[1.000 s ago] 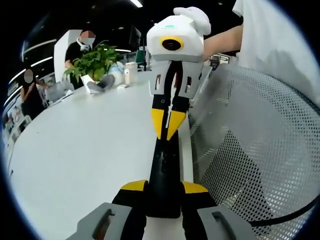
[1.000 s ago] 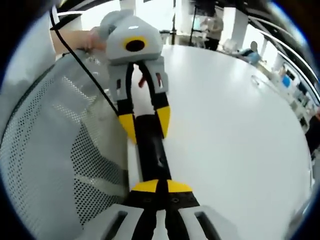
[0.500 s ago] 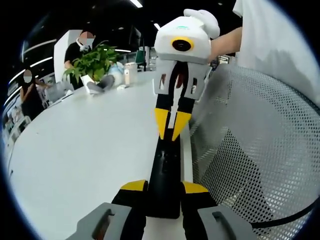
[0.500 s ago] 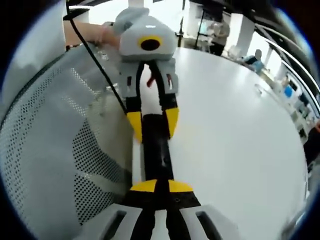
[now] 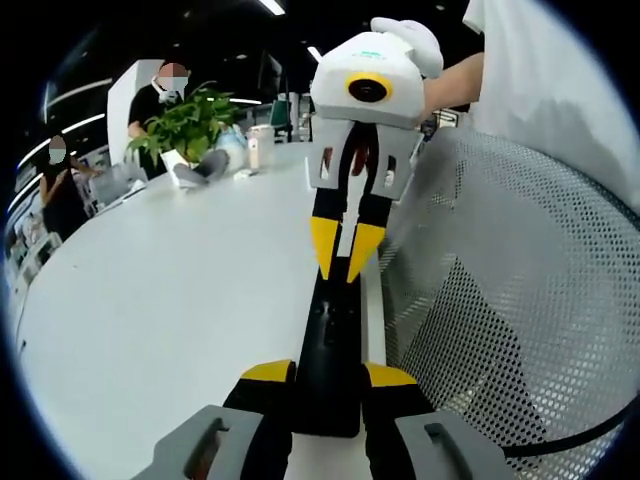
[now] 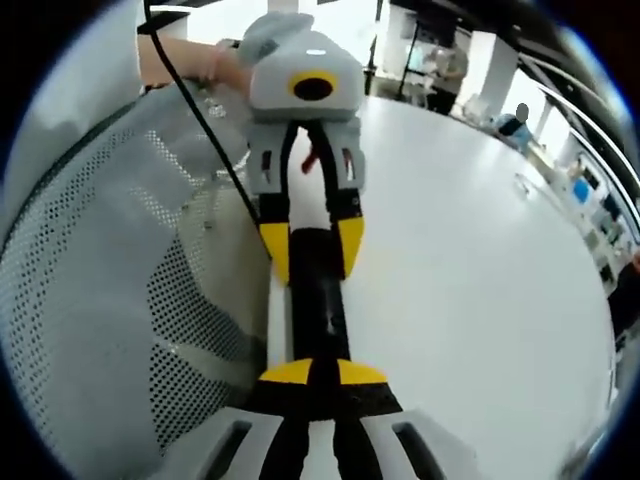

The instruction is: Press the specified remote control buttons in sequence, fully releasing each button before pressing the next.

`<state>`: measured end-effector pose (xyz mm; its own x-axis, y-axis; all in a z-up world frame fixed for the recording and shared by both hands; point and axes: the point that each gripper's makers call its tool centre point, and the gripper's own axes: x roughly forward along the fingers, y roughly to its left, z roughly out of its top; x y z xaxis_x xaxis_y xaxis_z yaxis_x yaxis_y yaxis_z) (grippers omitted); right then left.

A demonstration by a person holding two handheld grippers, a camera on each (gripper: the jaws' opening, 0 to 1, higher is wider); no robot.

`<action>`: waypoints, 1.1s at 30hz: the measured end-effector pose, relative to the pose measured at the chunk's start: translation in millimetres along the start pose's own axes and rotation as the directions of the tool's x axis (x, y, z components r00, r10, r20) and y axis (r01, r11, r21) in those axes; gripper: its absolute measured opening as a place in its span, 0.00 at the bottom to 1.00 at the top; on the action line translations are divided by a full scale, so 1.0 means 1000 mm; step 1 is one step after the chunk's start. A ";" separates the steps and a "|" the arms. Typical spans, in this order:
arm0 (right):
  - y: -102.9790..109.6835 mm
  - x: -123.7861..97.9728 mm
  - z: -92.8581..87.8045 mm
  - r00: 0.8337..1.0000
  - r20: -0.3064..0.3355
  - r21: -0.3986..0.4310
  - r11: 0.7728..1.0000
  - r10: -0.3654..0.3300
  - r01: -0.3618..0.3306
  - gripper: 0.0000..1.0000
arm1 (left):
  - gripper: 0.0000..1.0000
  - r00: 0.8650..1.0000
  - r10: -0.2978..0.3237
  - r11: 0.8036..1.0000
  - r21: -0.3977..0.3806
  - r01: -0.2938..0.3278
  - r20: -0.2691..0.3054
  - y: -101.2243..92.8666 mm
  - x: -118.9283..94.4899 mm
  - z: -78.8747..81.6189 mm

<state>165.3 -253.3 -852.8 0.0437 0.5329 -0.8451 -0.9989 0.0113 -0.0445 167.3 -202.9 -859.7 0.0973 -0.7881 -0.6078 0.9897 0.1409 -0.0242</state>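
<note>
A long black remote control (image 5: 328,340) lies along the edge of the white table (image 5: 170,300). In the left gripper view my left gripper (image 5: 328,374) is shut on its near end, one yellow tip on each side. In that view my right gripper (image 5: 342,255) comes down from the top, its yellow tips together over the remote's far end. In the right gripper view my right gripper (image 6: 322,372) is shut, its tips against the remote control (image 6: 318,290). I cannot tell whether they press a button. The left gripper (image 6: 312,250) clamps the remote beyond.
A white mesh chair back (image 5: 500,300) stands right beside the remote, with a black cable (image 6: 215,130) running across it. A potted plant (image 5: 185,125) and small items sit at the table's far side, and people are beyond. A person's white sleeve (image 5: 540,80) is above the chair.
In the left gripper view the right gripper has shifted a little to the right, its tips still together over the remote's far end. The left gripper's hold on the remote is unchanged.
</note>
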 end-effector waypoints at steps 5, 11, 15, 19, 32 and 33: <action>0.000 0.002 0.001 0.999 -0.050 0.005 1.000 0.015 -0.015 0.04 | 0.25 1.000 0.000 1.000 0.001 0.000 -0.001 0.000 0.000 0.000; 0.000 0.004 0.000 0.990 -0.126 0.009 0.998 0.058 -0.057 0.03 | 0.25 1.000 -0.002 1.000 0.000 0.002 0.001 0.000 0.000 0.000; 0.001 0.005 0.000 0.983 -0.173 -0.028 0.997 0.060 -0.066 0.03 | 0.25 1.000 -0.005 1.000 0.003 0.005 0.002 0.000 0.001 0.000; -0.001 0.005 -0.001 0.979 -0.190 -0.013 0.997 0.072 -0.076 0.03 | 0.25 1.000 -0.007 1.000 0.004 0.007 0.002 0.000 0.001 0.000; 0.000 0.000 -0.001 1.000 0.013 0.062 0.998 -0.016 0.015 0.03 | 0.25 1.000 -0.003 1.000 0.001 0.003 0.003 0.000 0.001 0.001; -0.001 0.000 0.000 1.000 0.017 0.070 0.997 -0.018 0.017 0.04 | 0.25 1.000 -0.003 1.000 0.001 0.003 0.003 0.000 0.001 0.001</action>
<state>165.8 -252.9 -852.9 0.0618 0.5468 -0.8350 -0.9966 0.0794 -0.0218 167.2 -204.2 -859.5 0.0944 -0.7901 -0.6057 0.9901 0.1378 -0.0255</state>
